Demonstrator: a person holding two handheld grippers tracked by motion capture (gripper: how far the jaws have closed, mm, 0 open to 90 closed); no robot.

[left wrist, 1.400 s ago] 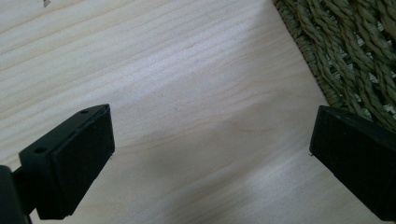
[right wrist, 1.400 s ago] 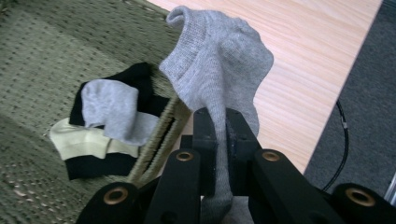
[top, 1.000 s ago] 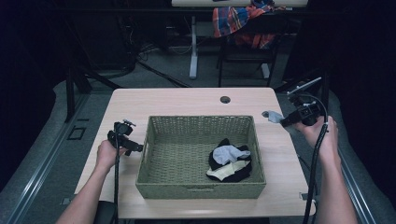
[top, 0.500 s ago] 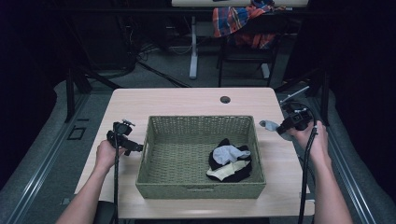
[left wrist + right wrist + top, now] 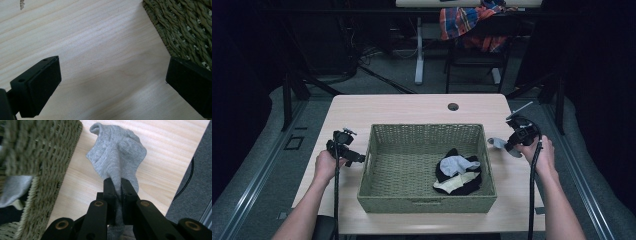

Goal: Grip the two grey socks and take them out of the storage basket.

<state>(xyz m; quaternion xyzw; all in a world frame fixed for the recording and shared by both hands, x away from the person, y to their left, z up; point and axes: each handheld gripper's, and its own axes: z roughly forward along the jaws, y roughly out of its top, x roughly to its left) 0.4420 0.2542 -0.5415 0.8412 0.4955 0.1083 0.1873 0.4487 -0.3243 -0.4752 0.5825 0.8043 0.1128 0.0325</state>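
The right gripper (image 5: pixel 117 185) clenched a small grey knitted sock (image 5: pixel 117 155) beside the woven green basket (image 5: pixel 377 150). The left gripper (image 5: pixel 112 82) hung over the pale wooden worktop (image 5: pixel 100 50), fingers (image 5: pixel 42 85) released.

We are counting one woven basket (image 5: pixel 427 202) on one wooden table (image 5: pixel 412 107), one grey sock (image 5: pixel 117 152) outside the basket, one small pile of socks (image 5: pixel 458 172) inside it, and two grippers: left gripper (image 5: pixel 112 82), right gripper (image 5: pixel 118 185).

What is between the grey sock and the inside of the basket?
Only the basket's right wall. The right gripper, shut on the grey sock, holds it just outside that wall, above bare table. It must clear the rim to get in.
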